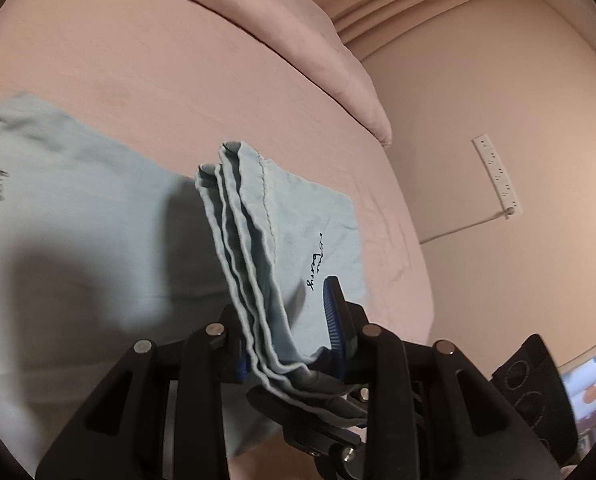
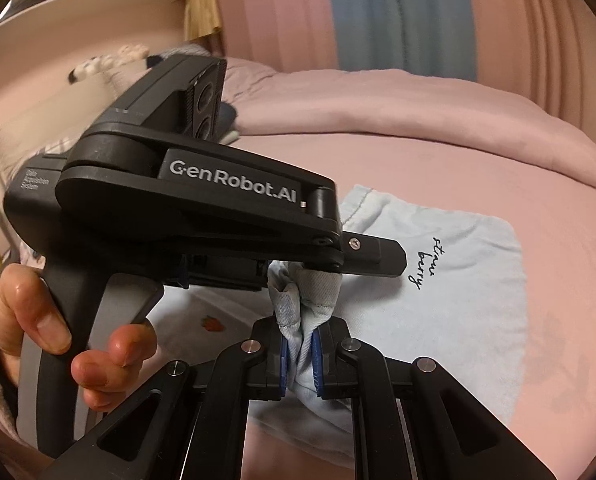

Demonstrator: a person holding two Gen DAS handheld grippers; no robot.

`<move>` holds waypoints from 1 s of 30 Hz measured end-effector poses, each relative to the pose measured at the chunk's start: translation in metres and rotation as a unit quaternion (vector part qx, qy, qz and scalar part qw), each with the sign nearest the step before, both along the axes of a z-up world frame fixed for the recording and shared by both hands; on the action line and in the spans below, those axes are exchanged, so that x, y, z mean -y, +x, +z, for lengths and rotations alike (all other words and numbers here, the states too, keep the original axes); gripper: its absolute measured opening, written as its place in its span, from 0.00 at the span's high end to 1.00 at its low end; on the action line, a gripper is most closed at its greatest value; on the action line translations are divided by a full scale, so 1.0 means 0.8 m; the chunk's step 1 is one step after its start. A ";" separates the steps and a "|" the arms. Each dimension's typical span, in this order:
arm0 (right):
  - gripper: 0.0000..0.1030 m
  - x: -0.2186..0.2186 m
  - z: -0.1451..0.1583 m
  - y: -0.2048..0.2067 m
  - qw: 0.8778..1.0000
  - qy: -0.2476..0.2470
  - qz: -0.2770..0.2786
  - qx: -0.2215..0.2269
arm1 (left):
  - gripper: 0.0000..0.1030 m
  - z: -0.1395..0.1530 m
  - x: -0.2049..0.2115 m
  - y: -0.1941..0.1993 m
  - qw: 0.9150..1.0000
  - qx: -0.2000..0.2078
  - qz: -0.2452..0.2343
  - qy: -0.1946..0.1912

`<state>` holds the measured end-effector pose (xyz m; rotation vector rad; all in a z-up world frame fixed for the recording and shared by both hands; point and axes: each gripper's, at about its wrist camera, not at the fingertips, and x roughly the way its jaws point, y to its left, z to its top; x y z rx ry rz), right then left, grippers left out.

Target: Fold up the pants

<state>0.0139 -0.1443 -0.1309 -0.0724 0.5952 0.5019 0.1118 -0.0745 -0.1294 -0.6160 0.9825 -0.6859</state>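
Note:
Light blue pants (image 1: 98,216) with dark "straw berry" script lie on a pink bed; they also show in the right wrist view (image 2: 457,280). My left gripper (image 1: 286,340) is shut on a bunched stack of the pants' layered edges, lifted above the flat part. My right gripper (image 2: 298,356) is shut on a bunched fold of the same pants just in front of it. In the right wrist view the left gripper's black body (image 2: 202,208), held by a hand (image 2: 38,320), sits directly above that fold, and its tip touches the cloth.
The pink bedsheet (image 1: 178,80) has a folded pink blanket (image 1: 298,32) at its far side. A white power strip (image 1: 497,176) lies on the floor to the right. Pink and blue curtains (image 2: 397,12) hang behind the bed. A plush toy (image 2: 106,60) lies at the far left.

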 end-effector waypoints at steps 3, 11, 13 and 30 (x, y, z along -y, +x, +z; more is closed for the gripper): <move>0.88 -0.018 -0.003 0.004 1.000 -0.008 0.018 -0.004 | 0.72 -0.005 -0.017 0.000 1.000 0.000 0.015 0.015; 0.88 -0.056 -0.016 0.016 0.998 -0.031 0.049 -0.021 | 0.73 -0.021 -0.052 0.002 0.998 -0.004 0.041 0.043; 0.88 -0.057 -0.017 0.018 0.998 -0.032 0.053 -0.024 | 0.73 -0.020 -0.058 0.002 0.998 -0.002 0.041 0.043; 0.51 -0.081 -0.044 0.044 0.990 -0.023 0.093 -0.103 | 0.68 -0.029 -0.093 0.004 0.984 0.004 0.102 0.147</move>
